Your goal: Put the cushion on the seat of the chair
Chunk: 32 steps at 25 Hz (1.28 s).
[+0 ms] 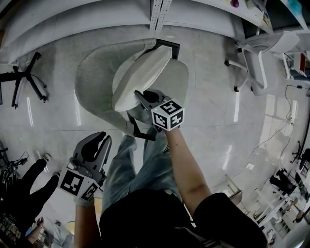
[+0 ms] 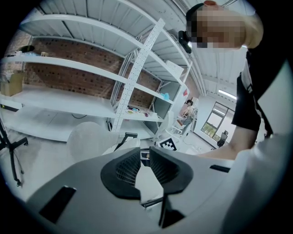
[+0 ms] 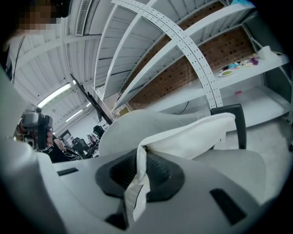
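A white oval cushion hangs tilted over the grey chair, between its backrest and its seat. My right gripper is shut on the cushion's near edge. In the right gripper view the white fabric runs out from between the pads toward the black armrest. My left gripper hangs lower left, away from the chair. Its jaws stand a little apart with nothing between them. The chair's backrest shows beyond them.
White metal shelving runs along the back, close behind the chair. A white office chair stands at the upper right and a black stand at the left. The person's jeans-clad legs are just in front of the chair.
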{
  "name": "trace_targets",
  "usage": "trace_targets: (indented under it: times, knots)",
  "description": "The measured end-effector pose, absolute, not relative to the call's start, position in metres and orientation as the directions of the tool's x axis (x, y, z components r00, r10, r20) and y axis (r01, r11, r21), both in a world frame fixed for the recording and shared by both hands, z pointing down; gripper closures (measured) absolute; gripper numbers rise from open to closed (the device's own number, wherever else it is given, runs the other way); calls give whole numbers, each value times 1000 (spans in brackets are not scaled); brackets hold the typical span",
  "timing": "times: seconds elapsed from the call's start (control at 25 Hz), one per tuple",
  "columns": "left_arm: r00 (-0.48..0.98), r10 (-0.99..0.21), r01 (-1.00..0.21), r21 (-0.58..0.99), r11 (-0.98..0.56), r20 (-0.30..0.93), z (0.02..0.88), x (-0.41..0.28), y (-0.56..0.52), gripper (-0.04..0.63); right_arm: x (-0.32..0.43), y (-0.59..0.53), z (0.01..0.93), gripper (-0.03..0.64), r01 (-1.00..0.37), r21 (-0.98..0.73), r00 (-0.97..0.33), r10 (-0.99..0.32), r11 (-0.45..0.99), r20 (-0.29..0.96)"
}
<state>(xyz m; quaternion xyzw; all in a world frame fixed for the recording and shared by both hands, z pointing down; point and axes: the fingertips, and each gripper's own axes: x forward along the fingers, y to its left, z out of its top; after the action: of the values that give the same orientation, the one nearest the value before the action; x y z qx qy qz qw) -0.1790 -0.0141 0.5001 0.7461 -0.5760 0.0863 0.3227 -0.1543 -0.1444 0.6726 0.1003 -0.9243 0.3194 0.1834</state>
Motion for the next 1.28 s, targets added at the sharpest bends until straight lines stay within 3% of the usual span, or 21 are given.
trace_targets:
  times: [0.72,1.28]
  knots:
    - [467,-719,-868,422,-262,515,534,-131,-20,508,-56,-120,753,571,-508,-562,-810,-141,652,569]
    - [501,-664,-857,428,-288,555,561,-103,-24,489,21,-116,845,560,-688,-531,-682,-191,494,706]
